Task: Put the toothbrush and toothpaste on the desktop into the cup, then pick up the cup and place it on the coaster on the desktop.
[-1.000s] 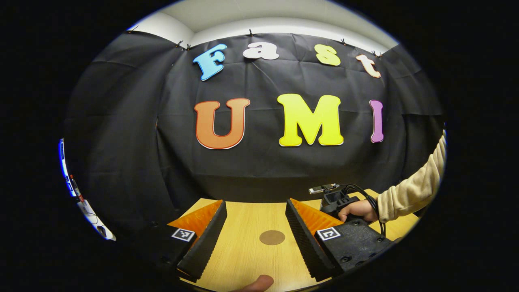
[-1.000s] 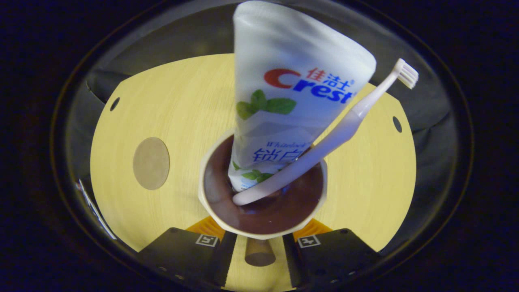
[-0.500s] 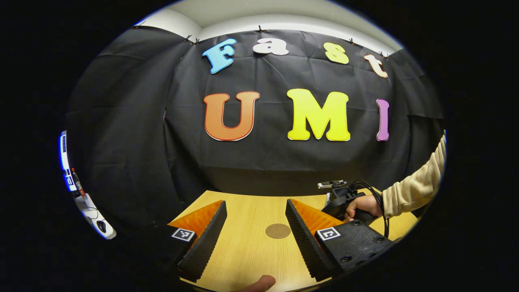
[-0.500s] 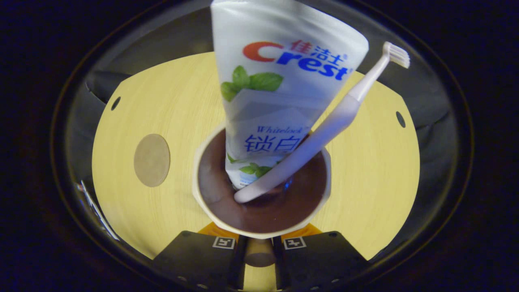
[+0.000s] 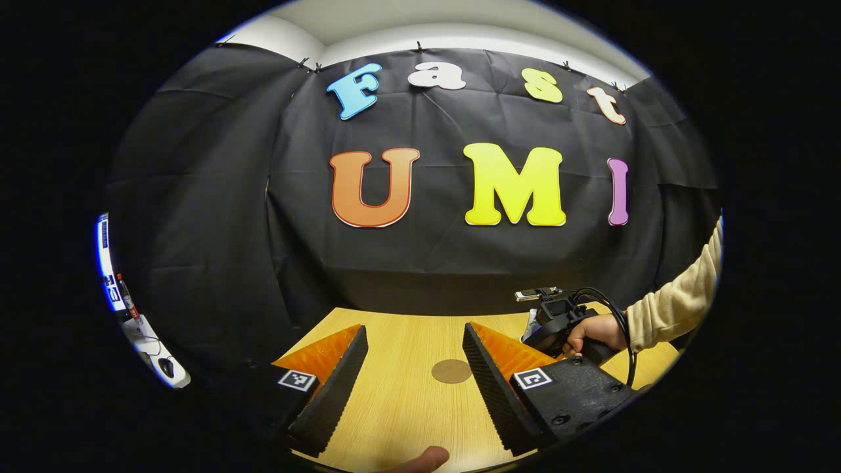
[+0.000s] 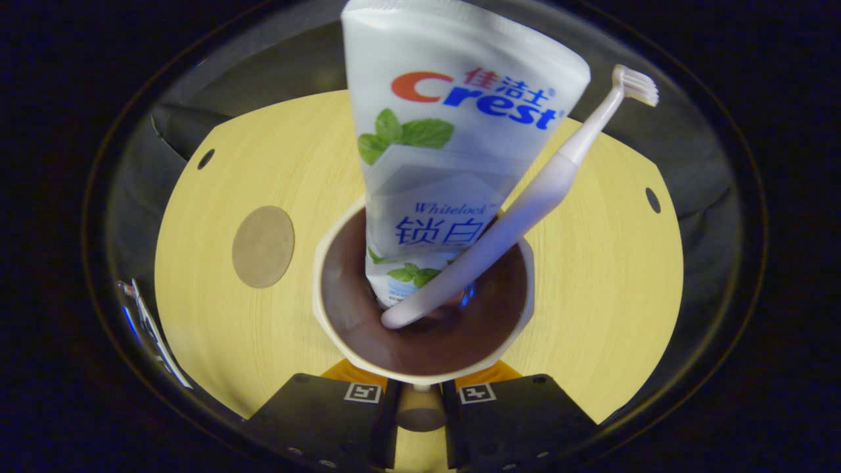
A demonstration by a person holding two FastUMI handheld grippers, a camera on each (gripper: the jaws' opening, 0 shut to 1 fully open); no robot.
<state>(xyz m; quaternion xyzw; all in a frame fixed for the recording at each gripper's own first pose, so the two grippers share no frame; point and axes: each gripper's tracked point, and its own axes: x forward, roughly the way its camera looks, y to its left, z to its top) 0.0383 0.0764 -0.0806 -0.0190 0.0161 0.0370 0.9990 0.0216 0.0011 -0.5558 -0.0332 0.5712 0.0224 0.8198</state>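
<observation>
The right gripper (image 6: 414, 410) had its jaws closed on the cup (image 6: 420, 368) handle, toothpaste (image 6: 453, 164) and toothbrush (image 6: 525, 210) inside. Carry it level to the coaster (image 6: 263, 246) on the desk (image 6: 604, 276). The left gripper (image 5: 410, 387) hung with jaws wide, holding nothing.

One cup (image 6: 420, 368), one toothpaste tube (image 6: 453, 164), one toothbrush (image 6: 525, 210) — both inside the cup; one coaster (image 6: 263, 246); two grippers — left gripper (image 5: 410, 387), right gripper (image 6: 417, 410).

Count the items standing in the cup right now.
2: the toothpaste leans at the cup's far side, and the toothbrush slants across it, bristles up.
</observation>
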